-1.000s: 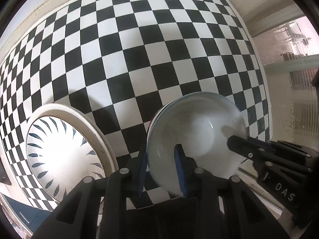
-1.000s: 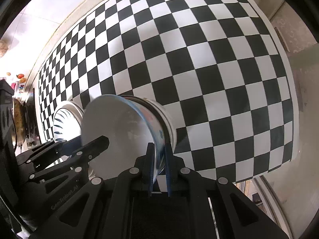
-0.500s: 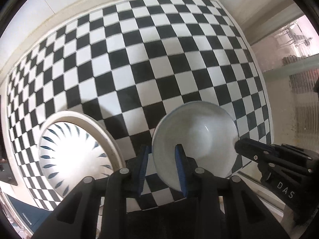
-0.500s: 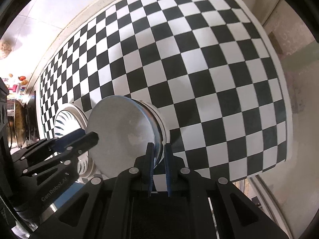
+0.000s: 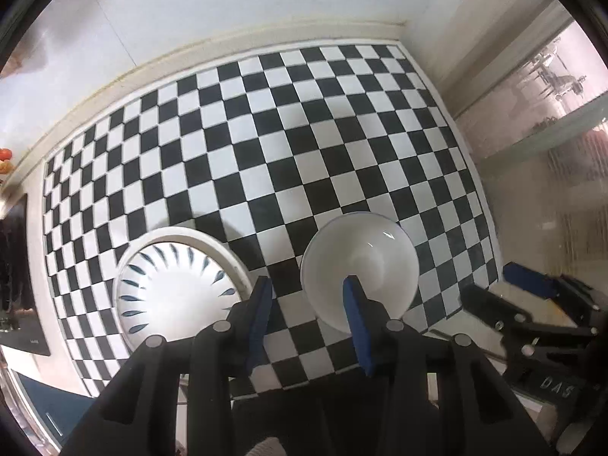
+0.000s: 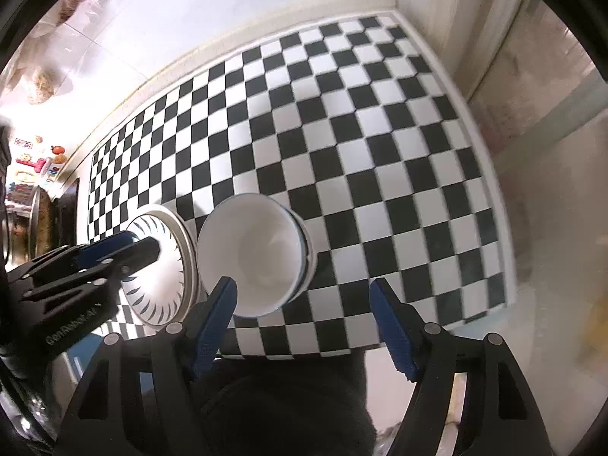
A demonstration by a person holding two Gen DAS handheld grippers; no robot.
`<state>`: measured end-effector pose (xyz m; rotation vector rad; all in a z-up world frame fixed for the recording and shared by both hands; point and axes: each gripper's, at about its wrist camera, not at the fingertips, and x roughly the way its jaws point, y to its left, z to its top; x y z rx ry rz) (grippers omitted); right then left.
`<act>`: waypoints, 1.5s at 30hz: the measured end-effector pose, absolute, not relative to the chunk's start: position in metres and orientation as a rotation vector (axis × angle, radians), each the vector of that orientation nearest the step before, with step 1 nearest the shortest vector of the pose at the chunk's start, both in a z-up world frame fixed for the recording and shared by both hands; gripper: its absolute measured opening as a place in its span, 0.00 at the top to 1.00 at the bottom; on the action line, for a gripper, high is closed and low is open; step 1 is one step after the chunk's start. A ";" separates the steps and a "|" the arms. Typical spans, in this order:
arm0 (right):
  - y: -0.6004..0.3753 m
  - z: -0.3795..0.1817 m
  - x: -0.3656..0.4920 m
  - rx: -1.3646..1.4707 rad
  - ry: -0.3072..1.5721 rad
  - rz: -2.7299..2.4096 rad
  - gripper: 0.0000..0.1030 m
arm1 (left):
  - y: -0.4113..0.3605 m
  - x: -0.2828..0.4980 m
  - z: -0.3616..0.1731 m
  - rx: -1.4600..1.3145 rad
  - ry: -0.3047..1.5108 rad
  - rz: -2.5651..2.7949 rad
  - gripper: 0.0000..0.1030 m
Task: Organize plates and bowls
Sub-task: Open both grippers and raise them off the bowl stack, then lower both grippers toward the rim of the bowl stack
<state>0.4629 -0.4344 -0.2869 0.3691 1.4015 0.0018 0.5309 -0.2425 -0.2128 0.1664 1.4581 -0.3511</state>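
A stack of white bowls (image 5: 361, 266) (image 6: 258, 254) stands on the checkered mat, nested inside one another. Left of it lies a white plate with blue leaf marks (image 5: 174, 288) (image 6: 163, 285), on top of a cream-rimmed plate. My left gripper (image 5: 307, 319) is open and empty, raised above the mat between plate and bowls. My right gripper (image 6: 304, 319) is open wide and empty, raised just right of the bowls. Each gripper shows at the edge of the other's view.
The black-and-white checkered mat (image 5: 288, 152) (image 6: 380, 152) covers the counter up to a white wall at the back. A glass panel (image 5: 551, 152) stands at the right. A dark appliance (image 5: 15, 266) sits at the far left.
Both grippers let go of the bowl and opened. They pulled up and back, so the bowl stack and plates look smaller and rest free on the mat.
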 end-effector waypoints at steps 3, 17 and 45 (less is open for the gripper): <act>-0.437 -0.264 0.453 0.366 1.374 0.003 0.27 | -0.242 0.520 -0.194 0.190 1.446 -0.370 0.65; -0.436 -0.187 0.408 0.321 1.281 0.005 0.28 | -0.235 0.491 -0.126 0.242 1.332 -0.409 0.65; -0.448 -0.243 0.435 0.445 1.372 0.006 0.28 | -0.227 0.518 -0.174 0.153 1.434 -0.354 0.65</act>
